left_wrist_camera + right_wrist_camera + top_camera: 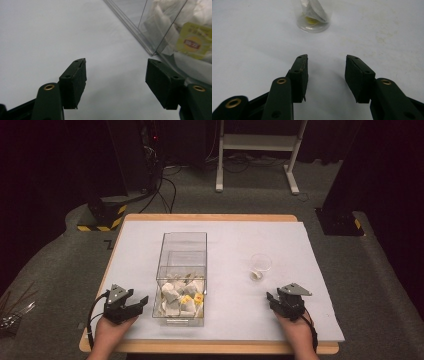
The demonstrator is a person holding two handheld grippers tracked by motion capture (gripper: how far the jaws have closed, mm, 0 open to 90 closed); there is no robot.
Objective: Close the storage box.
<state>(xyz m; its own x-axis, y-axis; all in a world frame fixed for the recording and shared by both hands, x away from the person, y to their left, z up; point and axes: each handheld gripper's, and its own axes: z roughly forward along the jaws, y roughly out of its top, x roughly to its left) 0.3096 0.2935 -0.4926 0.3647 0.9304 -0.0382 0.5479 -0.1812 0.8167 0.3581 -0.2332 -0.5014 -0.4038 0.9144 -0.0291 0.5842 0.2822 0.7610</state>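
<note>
A clear plastic box (182, 251) stands on the white sheet, its near half filled with several white tea bags (179, 296), some with yellow tags (192, 42). A clear plastic cup (260, 266) stands to the box's right with one tea bag in it (314, 11). My left gripper (134, 304) rests open on the sheet just left of the box's near corner (150, 50). My right gripper (278, 301) rests open on the sheet, a short way nearer than the cup. Nothing sits between either pair of jaws.
The white sheet (225, 245) covers a wooden table (210, 347). Behind the table stand a white frame (257, 145), black stands and cables (165, 190) on grey carpet.
</note>
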